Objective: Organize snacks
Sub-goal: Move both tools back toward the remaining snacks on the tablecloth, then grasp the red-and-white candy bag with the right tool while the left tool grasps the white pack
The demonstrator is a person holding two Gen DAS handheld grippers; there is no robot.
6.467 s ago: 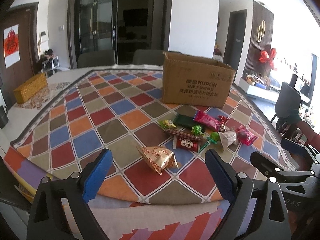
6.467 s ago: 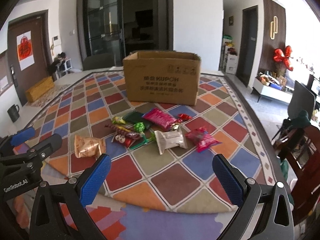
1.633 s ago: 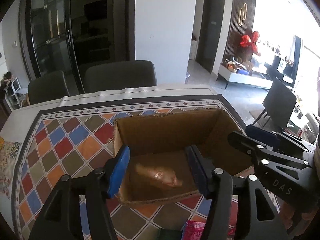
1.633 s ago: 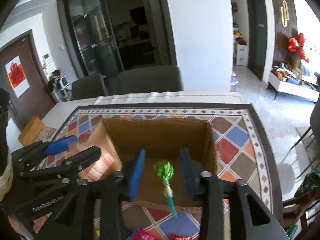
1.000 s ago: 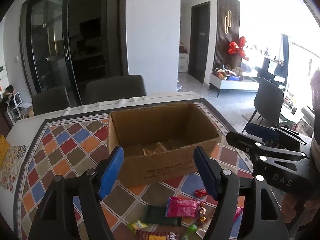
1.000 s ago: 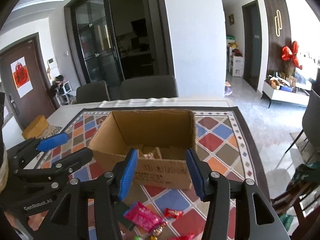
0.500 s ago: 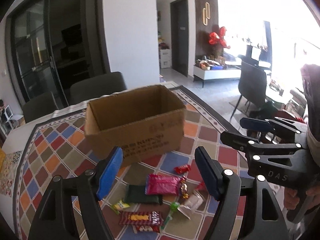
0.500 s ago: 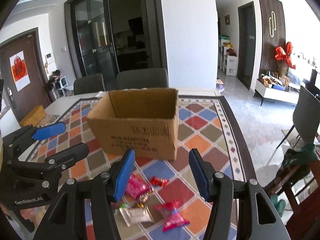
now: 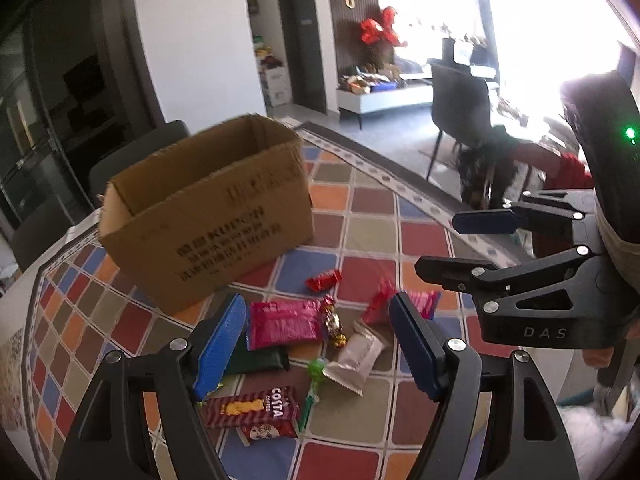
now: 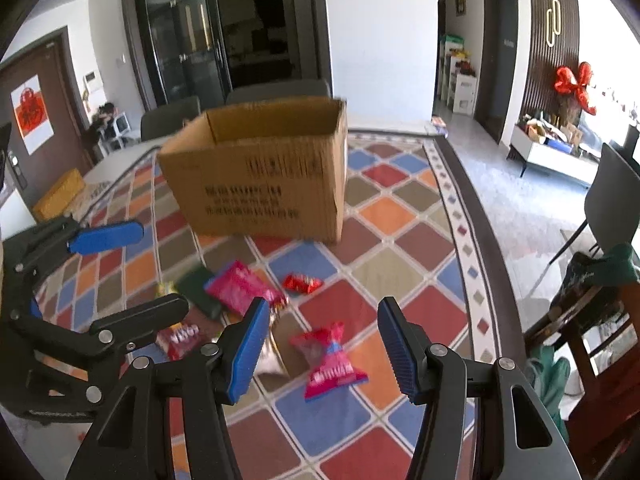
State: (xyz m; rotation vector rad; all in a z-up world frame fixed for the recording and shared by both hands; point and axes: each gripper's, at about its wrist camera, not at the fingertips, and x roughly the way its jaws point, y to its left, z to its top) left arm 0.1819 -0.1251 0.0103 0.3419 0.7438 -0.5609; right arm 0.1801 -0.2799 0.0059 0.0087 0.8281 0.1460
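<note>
Left wrist view: both tongs, the left tongs [image 9: 316, 344] and right tongs [image 10: 320, 344], are held spread and empty above the worktop [image 9: 420, 236]. Several snacks [image 9: 284, 322] are left lying before the cardboard box [image 9: 208, 208]; sorting is judged unfinished.

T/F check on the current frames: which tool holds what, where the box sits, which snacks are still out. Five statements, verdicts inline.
1. Both tools are open and empty. True: left tool, right tool.
2. The cardboard box lies tipped on its side. False: it stands upright, open-topped.
3. A green lollipop lies on the cloth. True.
4. The pink packet is inside the box. False: it lies on the cloth in front.
5. The Costa packet is gripped. False: it lies loose.
</note>
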